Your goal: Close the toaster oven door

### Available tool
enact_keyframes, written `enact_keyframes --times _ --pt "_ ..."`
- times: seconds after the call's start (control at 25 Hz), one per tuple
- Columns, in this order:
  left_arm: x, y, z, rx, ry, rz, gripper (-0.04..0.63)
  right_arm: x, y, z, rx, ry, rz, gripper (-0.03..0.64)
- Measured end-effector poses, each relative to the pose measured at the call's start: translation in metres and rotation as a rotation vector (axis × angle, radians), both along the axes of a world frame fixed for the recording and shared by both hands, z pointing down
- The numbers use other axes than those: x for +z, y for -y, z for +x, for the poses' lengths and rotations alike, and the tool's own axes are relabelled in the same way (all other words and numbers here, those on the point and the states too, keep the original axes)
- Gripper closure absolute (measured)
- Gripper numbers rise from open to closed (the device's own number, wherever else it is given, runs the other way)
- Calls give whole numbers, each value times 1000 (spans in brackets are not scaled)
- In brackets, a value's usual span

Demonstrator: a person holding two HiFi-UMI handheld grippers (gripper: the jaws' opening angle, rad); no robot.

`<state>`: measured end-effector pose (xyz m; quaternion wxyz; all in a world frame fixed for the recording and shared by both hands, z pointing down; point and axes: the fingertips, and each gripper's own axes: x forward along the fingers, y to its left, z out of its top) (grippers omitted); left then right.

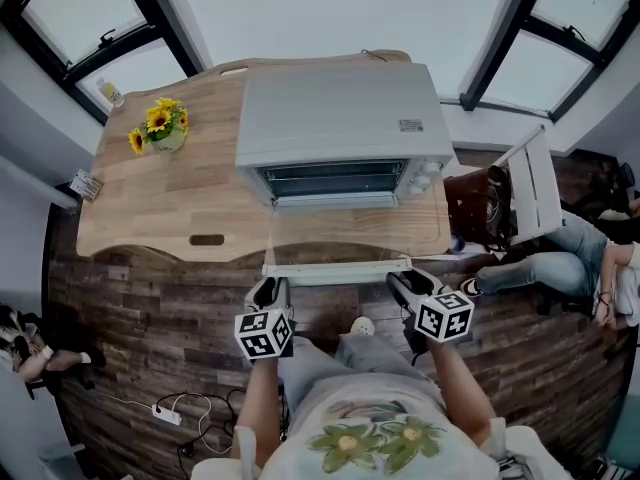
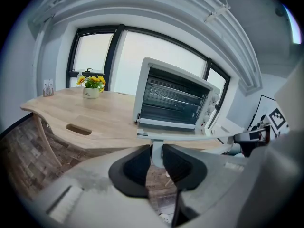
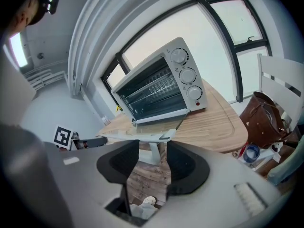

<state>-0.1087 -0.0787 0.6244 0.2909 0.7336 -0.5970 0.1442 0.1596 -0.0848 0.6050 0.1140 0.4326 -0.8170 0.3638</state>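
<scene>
a dark-framed window (image 1: 90, 18) stands far left, above a pale wooden table (image 1: 150, 218) with a pot of sunflowers (image 1: 160, 126), on a plank floor (image 1: 130, 308). the left gripper (image 2: 156, 153) is clamped on one post of the door handle (image 1: 335, 268). the toaster oven (image 1: 340, 118) sits mid-right on the table, its door (image 3: 152, 127) hanging open flat over the front edge. the right gripper (image 3: 153, 156) has its jaws apart, with the other post between them untouched. a white chair (image 1: 535, 183) stands at right. in the head view the door's glass is hard to make out.

In the head view I note a sunflower pot (image 1: 163, 128) on the bench (image 1: 170, 203) at 10 o'clock. A brown bag (image 1: 478, 206) and a white chair (image 1: 535, 183) stand at 3 o'clock. A power strip (image 1: 165, 414) lies on the floor (image 1: 130, 308) at 7 o'clock.
</scene>
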Motion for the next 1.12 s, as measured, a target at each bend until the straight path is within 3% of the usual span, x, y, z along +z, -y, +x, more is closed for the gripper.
enact_keyframes --times 0.2,0.36,0.8,1.12 --pt "-1 0 0 -3 -4 3 502 2 -1 -3 -7 -29 1 463" --pt "-2 1 0 1 -3 5 502 5 2 1 9 -99 10 526" --pt "-13 5 -1 10 -13 24 502 -6 7 1 -4 -189 93 534" --pt "-25 10 -1 20 -11 28 501 -17 12 1 5 -191 129 535"
